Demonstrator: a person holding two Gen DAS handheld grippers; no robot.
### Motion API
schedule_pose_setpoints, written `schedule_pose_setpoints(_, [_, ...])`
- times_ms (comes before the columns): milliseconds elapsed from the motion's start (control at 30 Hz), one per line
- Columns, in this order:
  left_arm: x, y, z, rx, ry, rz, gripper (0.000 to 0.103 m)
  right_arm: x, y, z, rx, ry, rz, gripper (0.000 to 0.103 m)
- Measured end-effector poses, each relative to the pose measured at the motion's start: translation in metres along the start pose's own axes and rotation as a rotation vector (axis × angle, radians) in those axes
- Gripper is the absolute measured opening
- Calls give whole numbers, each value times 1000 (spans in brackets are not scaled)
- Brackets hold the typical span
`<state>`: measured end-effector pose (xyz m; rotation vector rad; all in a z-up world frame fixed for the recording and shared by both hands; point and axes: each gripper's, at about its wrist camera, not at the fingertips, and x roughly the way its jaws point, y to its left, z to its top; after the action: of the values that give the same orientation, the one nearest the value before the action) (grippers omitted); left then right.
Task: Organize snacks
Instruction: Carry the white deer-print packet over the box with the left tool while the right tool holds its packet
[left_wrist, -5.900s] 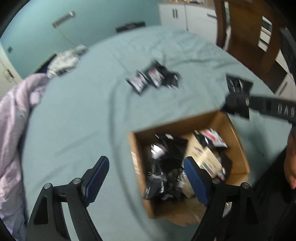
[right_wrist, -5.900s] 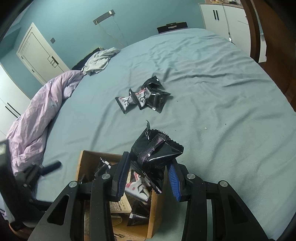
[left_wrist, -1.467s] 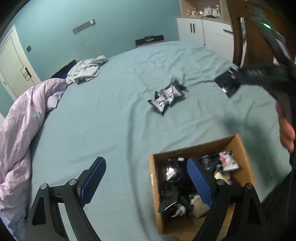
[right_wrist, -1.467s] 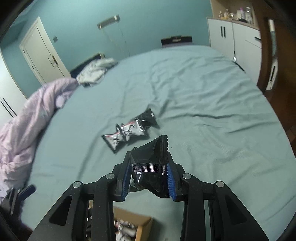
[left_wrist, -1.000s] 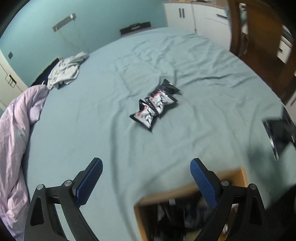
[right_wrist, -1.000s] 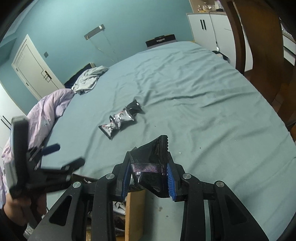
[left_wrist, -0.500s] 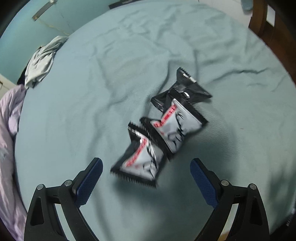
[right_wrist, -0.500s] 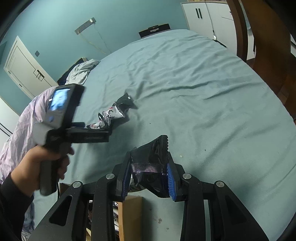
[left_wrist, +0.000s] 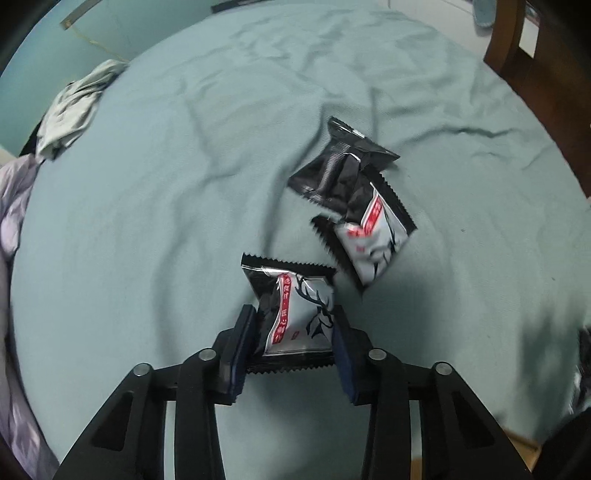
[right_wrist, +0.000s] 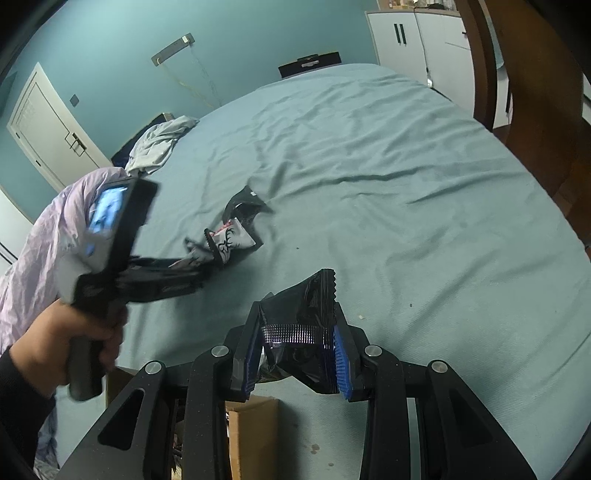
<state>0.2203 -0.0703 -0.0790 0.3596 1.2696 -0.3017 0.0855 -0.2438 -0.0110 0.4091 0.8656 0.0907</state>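
Note:
My left gripper (left_wrist: 293, 332) is shut on a black and silver snack packet (left_wrist: 295, 314) with a deer print, on the teal bed sheet. Two more packets lie just beyond it to the right: a silver and black one (left_wrist: 373, 236) and a black one (left_wrist: 340, 166). My right gripper (right_wrist: 297, 343) is shut on a black snack packet (right_wrist: 306, 314) and holds it above the sheet, over the edge of a cardboard box (right_wrist: 251, 432). In the right wrist view the left gripper (right_wrist: 199, 275) reaches into the small pile of packets (right_wrist: 232, 236).
A lilac duvet (right_wrist: 40, 240) is bunched along the left side of the bed. A grey garment (right_wrist: 159, 144) lies at the far left corner. A wooden chair (left_wrist: 535, 59) stands at the right edge. White cabinets (right_wrist: 417, 40) and a door (right_wrist: 48, 136) line the teal walls.
My left gripper has dropped onto the nearest packet and shut on it; half a second ago it was open above the pile. The right gripper still holds its black packet, nearly still.

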Motion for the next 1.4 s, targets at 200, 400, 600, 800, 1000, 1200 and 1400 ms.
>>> schedule_pose_setpoints(200, [-72,12,-37,-44,-96,-1,38,-7,3,-4,-6,-13,-9,32])
schedule_pose_setpoints(400, [-138,35,-73,-61,-182,-7,38,-19,10,-11,-39,-37,-17,32])
schedule_pose_setpoints(600, [-184,45,-123,-46,-251,-9,39,-36,18,-19,-83,-41,-25,32])
schedule_pose_setpoints(800, [-184,25,-167,-47,-283,-94,39,-61,20,-36,-72,-60,23,32])
schedule_pose_setpoints(1000, [-148,-3,-181,-4,-197,-186,39,-64,30,-50,-113,-36,25,32])
schedule_pose_setpoints(1200, [-125,-21,-188,51,-137,-177,39,-47,45,-50,-176,-1,14,32])
schedule_pose_setpoints(1400, [-113,-30,-188,93,-111,-151,40,-36,55,-49,-203,14,-7,32])
